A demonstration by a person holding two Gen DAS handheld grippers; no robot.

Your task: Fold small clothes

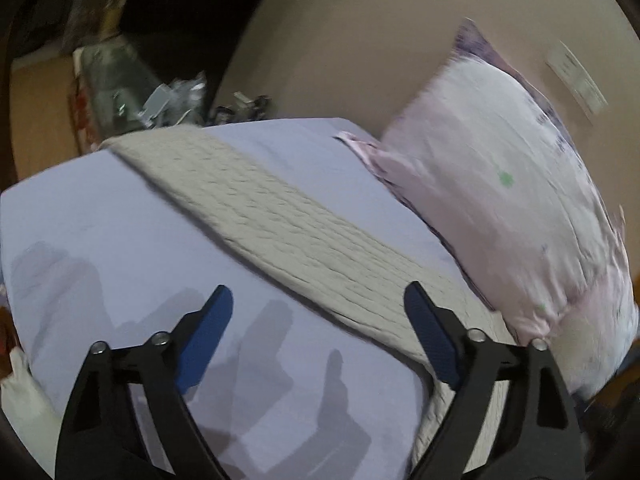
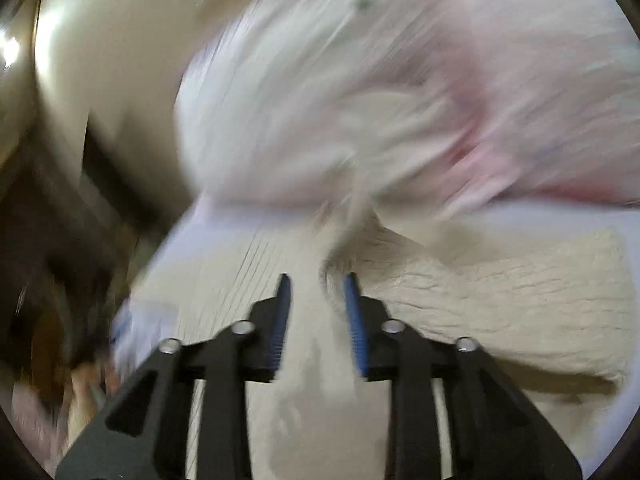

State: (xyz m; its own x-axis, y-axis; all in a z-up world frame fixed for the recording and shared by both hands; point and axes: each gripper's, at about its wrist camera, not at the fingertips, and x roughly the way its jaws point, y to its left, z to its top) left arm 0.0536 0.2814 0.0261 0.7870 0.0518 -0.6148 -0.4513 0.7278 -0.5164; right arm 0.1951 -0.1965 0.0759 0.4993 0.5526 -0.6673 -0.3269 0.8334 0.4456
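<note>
A cream knitted garment [image 1: 288, 220] lies stretched in a long band across the lavender bed sheet [image 1: 100, 232]. My left gripper [image 1: 320, 300] is open and empty, just above the sheet near the garment's near edge. In the blurred right wrist view, my right gripper [image 2: 316, 280] has its jaws partly closed around a raised fold of the same cream knit [image 2: 500, 292]. The blur hides whether the pads actually pinch the cloth.
A pink-and-white pillow [image 1: 500, 200] leans against the beige wall at the right, and it also fills the top of the right wrist view [image 2: 360, 80]. Clutter [image 1: 172, 100] sits beyond the bed's far edge. The bed edge drops off at the left.
</note>
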